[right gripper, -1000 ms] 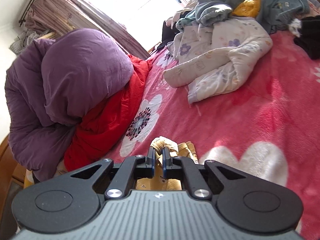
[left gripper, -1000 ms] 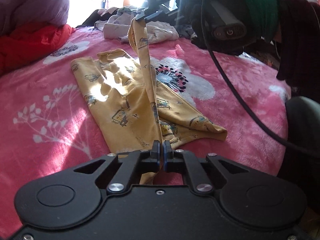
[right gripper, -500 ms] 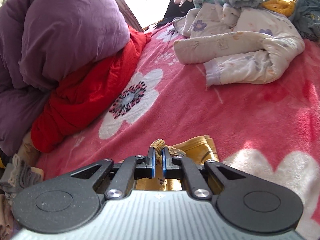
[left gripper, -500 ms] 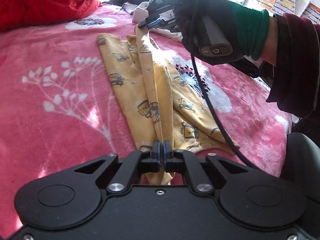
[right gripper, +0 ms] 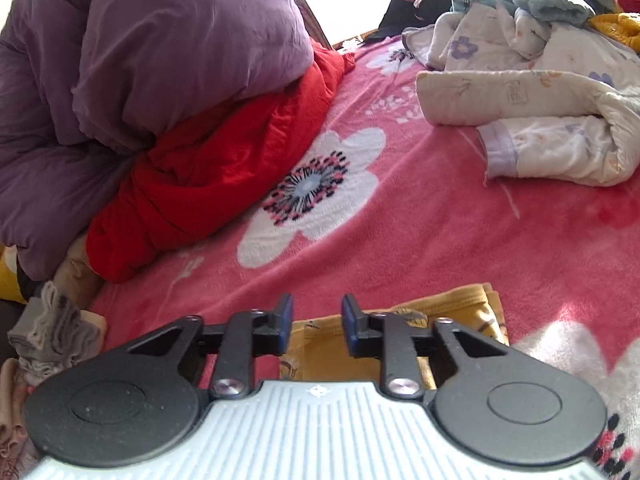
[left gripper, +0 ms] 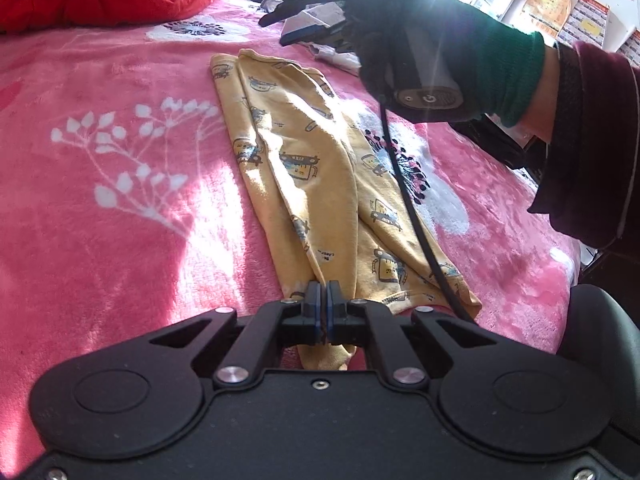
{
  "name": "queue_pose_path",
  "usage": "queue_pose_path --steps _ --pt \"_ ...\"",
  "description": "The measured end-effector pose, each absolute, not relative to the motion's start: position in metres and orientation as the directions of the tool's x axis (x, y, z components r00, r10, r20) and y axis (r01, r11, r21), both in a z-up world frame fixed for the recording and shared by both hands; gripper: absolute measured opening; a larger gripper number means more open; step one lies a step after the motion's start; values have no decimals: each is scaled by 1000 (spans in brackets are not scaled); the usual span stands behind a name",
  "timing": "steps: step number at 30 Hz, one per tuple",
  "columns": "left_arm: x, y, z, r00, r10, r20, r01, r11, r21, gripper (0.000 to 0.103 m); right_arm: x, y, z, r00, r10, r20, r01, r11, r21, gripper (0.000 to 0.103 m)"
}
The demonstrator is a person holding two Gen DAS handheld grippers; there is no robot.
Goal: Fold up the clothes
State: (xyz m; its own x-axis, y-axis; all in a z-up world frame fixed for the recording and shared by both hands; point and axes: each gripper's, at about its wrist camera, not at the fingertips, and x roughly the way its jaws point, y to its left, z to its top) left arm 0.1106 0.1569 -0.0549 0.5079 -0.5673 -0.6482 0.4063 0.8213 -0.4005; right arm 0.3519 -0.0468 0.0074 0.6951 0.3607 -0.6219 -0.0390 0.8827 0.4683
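Since the earlier frames the right gripper (right gripper: 315,320) has let go: a second ago its jaws pinched the far edge of the yellow printed garment (left gripper: 316,184) and held it up in a raised ridge; now its jaws have just been opening, nothing sits between them, and the cloth has dropped flat. Both cameras have also swung, so the garment runs more lengthwise away from the left fingers than it did.

Left gripper (left gripper: 323,308): jaws clenched on the near hem of the garment, fabric bunched between the blue pads and a small tail hanging below them. The garment extends ahead of these fingers as a long folded strip lying on the pink floral blanket (left gripper: 120,208), one lengthwise fold down its middle.

Right gripper in its own view: fingers apart and free, with the yellow waistband edge lying just below and behind the right-hand finger on the blanket. Contact between that finger and the cloth cannot be judged.

In the left view, the gloved right hand (left gripper: 420,52), with a green cuff, holds the right gripper above the garment's far end; its black cable (left gripper: 408,200) trails across the cloth toward the left fingers.

Far beyond the right fingers: a purple quilt (right gripper: 160,48) atop a red quilt (right gripper: 208,168) to the left, a heap of pale clothes (right gripper: 540,112) to the right.
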Motion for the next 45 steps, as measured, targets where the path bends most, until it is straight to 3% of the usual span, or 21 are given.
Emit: queue_pose_path --steps 14,22,23,24,25,29,38,40,42,45 --pt "114 156 -55 505 -566 -652 397 823 -407 2 343 2 -7 675 287 -680 -244 956 161 33" --pt "114 157 -55 503 -569 -651 397 821 -410 2 368 -1 -21 649 284 -706 -147 957 249 33" --pt "114 157 -55 503 -568 -651 397 821 -410 2 369 -1 -21 647 288 -706 -149 956 254 29" --pt "114 157 -55 504 -568 -651 397 821 -409 2 370 0 -20 646 288 -707 -150 956 252 16" --pt "113 157 -54 504 -567 -651 398 822 -408 2 371 2 -20 643 284 -711 -151 957 246 11" --pt "113 158 -54 504 -566 -652 396 823 -408 2 370 1 -14 654 280 -702 -141 958 251 2" --pt "113 159 -53 506 -564 -653 394 824 -406 2 365 0 -1 662 285 -693 -153 957 248 2" --pt "114 159 -53 506 -564 -652 394 824 -407 2 370 1 -4 633 262 -728 -120 963 241 8" --pt "114 160 -53 506 -564 -652 393 824 -408 2 372 3 -8 616 246 -749 -105 967 231 29" --pt "115 160 -53 506 -565 -652 393 824 -409 2 373 7 -13 620 219 -753 -106 975 196 28"
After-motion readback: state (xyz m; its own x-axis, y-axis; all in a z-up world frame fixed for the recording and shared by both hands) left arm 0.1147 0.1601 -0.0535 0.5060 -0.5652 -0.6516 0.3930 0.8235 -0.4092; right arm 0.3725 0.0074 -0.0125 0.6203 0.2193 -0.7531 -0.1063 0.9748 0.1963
